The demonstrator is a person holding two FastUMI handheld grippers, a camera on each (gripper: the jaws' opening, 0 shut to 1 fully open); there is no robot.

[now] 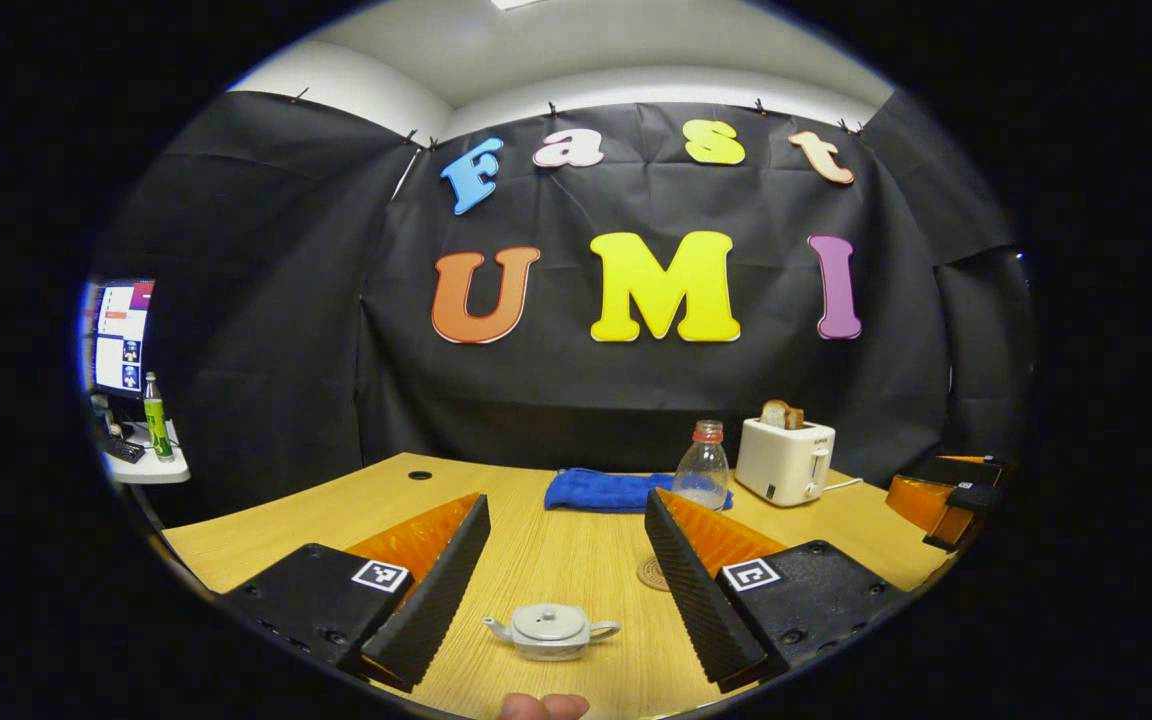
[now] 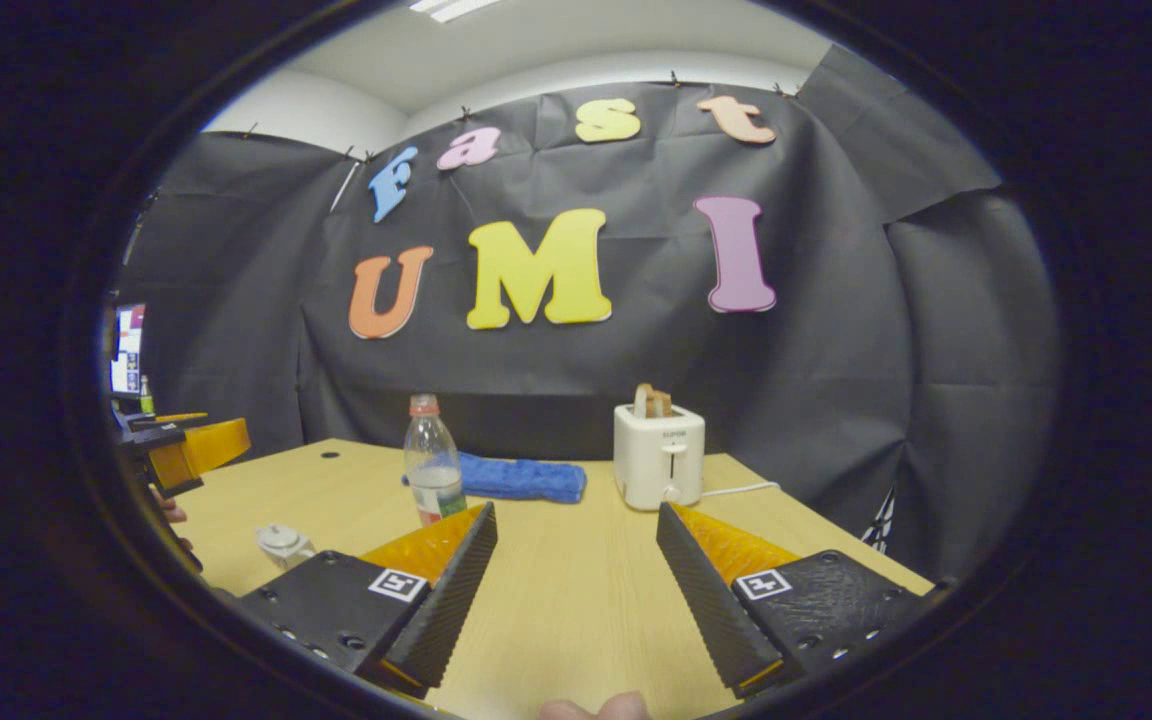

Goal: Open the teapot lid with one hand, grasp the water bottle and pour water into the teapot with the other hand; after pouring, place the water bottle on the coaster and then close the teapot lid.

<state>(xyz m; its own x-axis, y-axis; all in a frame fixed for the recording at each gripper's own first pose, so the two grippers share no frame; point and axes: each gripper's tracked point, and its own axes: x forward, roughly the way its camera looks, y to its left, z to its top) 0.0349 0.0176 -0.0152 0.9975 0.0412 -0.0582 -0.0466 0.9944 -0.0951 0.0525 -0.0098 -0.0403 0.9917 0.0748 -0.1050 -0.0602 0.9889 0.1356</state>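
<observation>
Teapot (image 1: 550, 631) lid still on; left gripper (image 1: 566, 585) spread above it, right gripper (image 2: 576, 590) spread, water bottle (image 2: 433, 472) ungrasped. Next: descend, pinch lid knob.

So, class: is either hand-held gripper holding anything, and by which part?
Nothing is held. The left hand-held gripper is open above the teapot; the right hand-held gripper is open over bare table.

Two handheld grippers with wedge-shaped ribbed fingers.
Left gripper (image 1: 566, 590) and right gripper (image 2: 576, 590) each carry dark screw-studded finger mounts (image 1: 311, 600) bearing a small square black-and-white marker (image 1: 380, 575).
</observation>
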